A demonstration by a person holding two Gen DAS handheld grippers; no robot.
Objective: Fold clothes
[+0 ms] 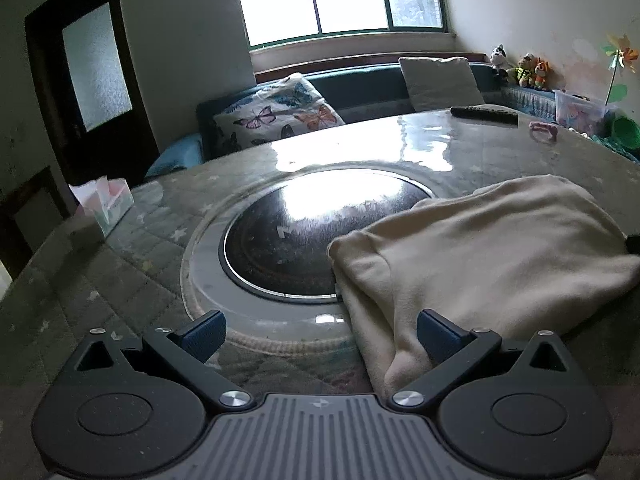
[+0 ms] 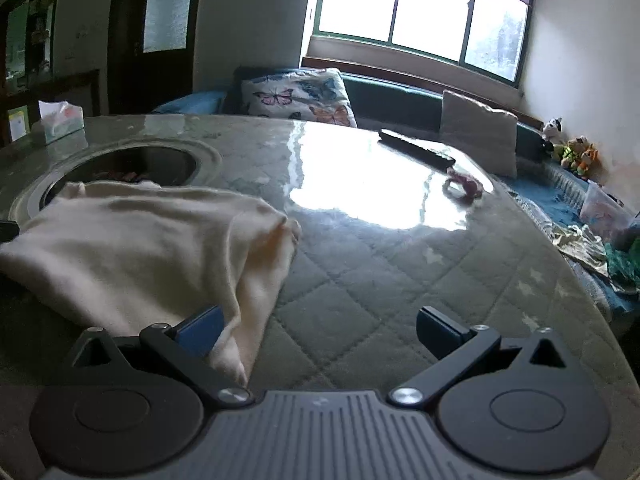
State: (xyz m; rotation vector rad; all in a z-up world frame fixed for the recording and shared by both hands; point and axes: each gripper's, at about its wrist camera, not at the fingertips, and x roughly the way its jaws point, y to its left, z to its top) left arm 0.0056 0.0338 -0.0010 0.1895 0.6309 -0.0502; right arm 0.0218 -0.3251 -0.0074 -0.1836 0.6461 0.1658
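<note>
A cream garment (image 1: 480, 264) lies folded on the quilted, glass-topped table (image 1: 120, 280). It partly covers the round dark inset (image 1: 280, 236) in the table's middle. My left gripper (image 1: 320, 334) is open and low over the table, at the garment's near left corner; its right finger (image 1: 438, 334) touches the cloth edge. In the right wrist view the garment (image 2: 140, 248) lies to the left. My right gripper (image 2: 320, 332) is open at its near right corner, with the left finger (image 2: 200, 330) against the cloth. Neither gripper holds anything.
A tissue box (image 1: 106, 204) stands at the table's left edge. A black remote (image 2: 416, 148) and a pink hair tie (image 2: 464, 186) lie on the far side. Behind is a sofa with a butterfly cushion (image 1: 276, 114), a grey cushion (image 1: 440, 80) and plush toys (image 1: 528, 70).
</note>
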